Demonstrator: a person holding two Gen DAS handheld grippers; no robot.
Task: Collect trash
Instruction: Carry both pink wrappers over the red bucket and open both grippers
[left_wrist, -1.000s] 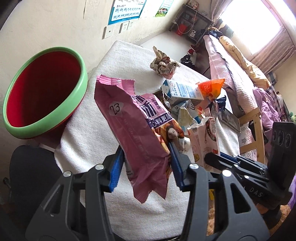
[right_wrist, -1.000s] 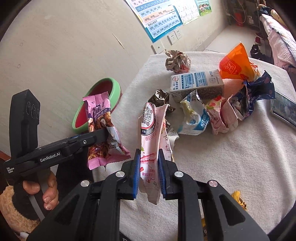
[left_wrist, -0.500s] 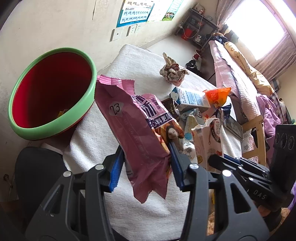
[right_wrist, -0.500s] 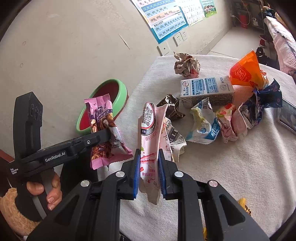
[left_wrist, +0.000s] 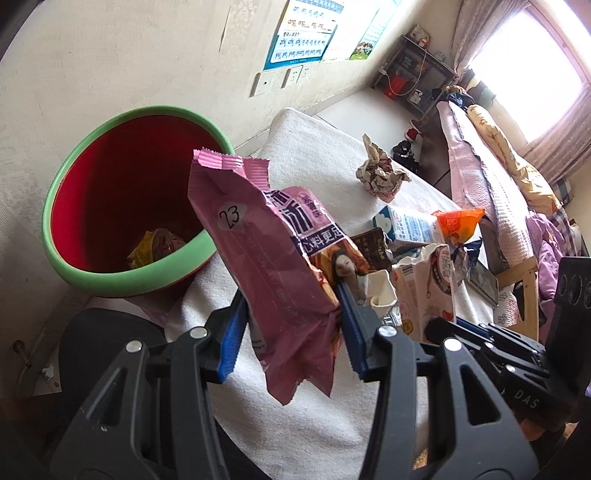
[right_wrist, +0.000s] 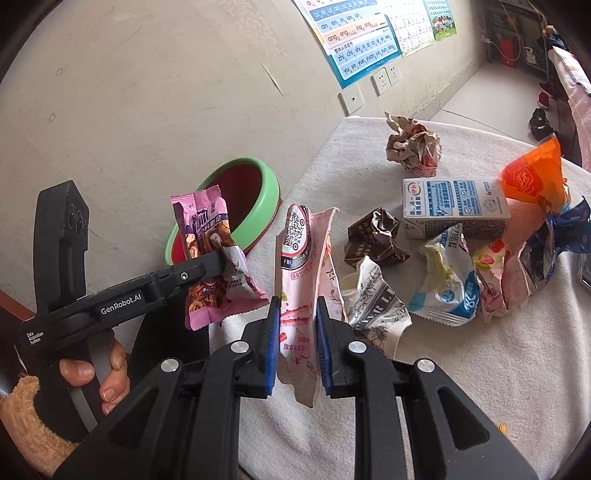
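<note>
While both tongs carry wrappers toward the bin, the main risk is a drop short of it. The left tongs are partly closed on a pink wrapper, gripped near its lower end, so most of the bag stands above the pads and could flop or slip if tilted. The right tongs are nearly shut on a pale sachet, also held low; thin film, easy to slide out. Both items hang over the table edge beside the bin, not yet above its opening, so an early release probably lands on table or floor. The tongs are close together and could knock each other.

The left view looks down into the bin and shows some trash already at the bottom; the right view sees only the rim. The right view shows the hand on the left tongs and the remaining pile: carton, paper ball, orange bag, more wrappers.
</note>
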